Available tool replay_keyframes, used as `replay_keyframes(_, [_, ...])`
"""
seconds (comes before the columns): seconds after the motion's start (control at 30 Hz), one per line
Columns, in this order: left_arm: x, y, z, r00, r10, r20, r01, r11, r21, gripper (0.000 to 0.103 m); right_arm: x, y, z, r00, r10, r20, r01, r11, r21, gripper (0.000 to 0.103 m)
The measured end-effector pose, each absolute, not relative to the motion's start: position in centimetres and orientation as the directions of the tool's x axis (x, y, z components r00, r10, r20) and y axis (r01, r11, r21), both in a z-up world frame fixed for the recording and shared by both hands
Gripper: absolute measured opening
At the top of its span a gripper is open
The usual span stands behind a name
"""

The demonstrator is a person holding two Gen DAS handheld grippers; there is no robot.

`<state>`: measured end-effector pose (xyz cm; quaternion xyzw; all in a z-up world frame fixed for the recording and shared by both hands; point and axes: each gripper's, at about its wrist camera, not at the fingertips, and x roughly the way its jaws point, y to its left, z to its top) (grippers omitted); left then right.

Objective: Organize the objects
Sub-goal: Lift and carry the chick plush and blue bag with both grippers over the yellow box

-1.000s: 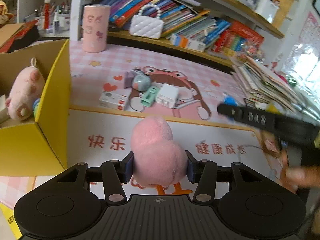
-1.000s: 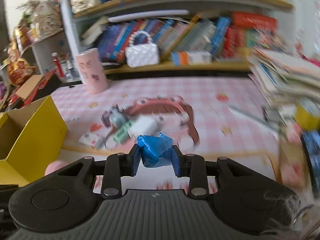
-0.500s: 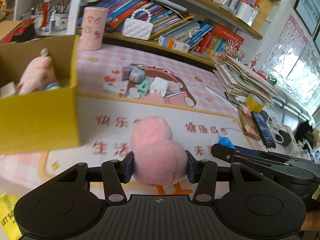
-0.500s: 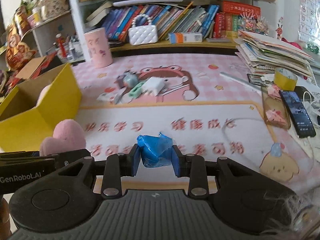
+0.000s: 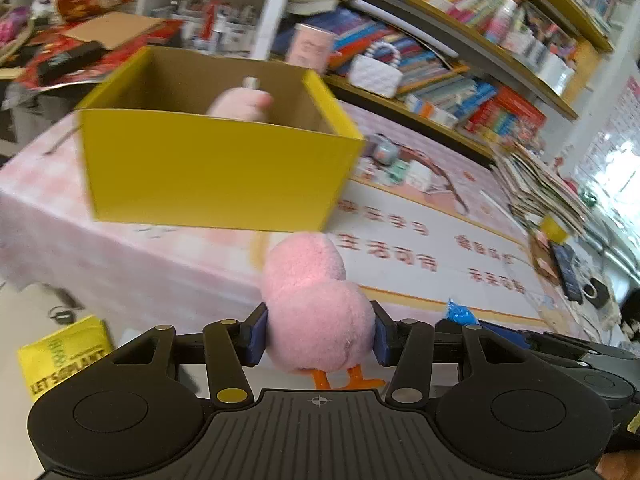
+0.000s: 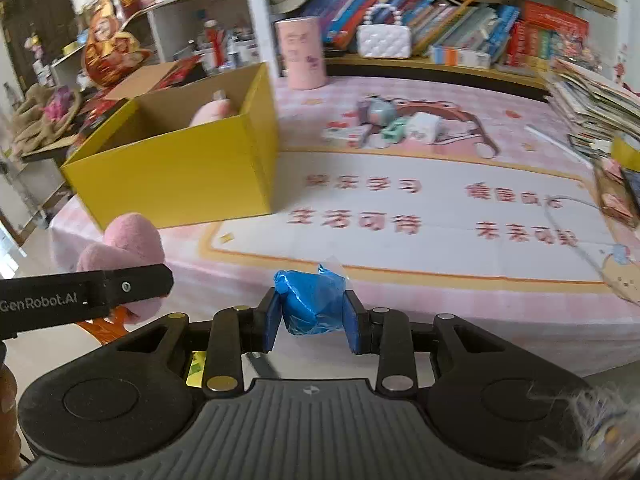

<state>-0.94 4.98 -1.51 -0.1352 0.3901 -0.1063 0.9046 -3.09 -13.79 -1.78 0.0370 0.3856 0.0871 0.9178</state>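
My left gripper (image 5: 318, 338) is shut on a pink plush duck (image 5: 312, 304) with orange feet, held off the table's near edge. The duck also shows in the right wrist view (image 6: 124, 248). My right gripper (image 6: 312, 322) is shut on a crumpled blue wrapper (image 6: 310, 300), whose tip also shows in the left wrist view (image 5: 460, 314). A yellow cardboard box (image 5: 212, 176) stands open on the table's left part, ahead of both grippers, with a pink plush toy (image 5: 240, 106) inside. The box also shows in the right wrist view (image 6: 180, 172).
Several small items (image 6: 388, 128) lie on the pink mat beyond the box. A pink cylinder (image 6: 300, 52) and a white purse (image 6: 384, 40) stand by the bookshelf. A stack of papers (image 6: 600, 100) and a phone (image 5: 564, 268) are at the right. A yellow bag (image 5: 60, 356) lies on the floor.
Both grippers have pulled back toward the table's near edge and swung left. The yellow box now stands ahead of them. Both still hold their objects.
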Motion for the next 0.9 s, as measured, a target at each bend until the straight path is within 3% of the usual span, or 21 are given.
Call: replay_keyframes(0.9, [-4.8, 16.3, -0.4, 0.765, -0.177, -0.619, -0.073, 0.932, -0.356, 0.048, -3.9, -2.6, -0.6, 0.651, 0.293, -0.700, -0.331, 0.940, 0.086, 0.030])
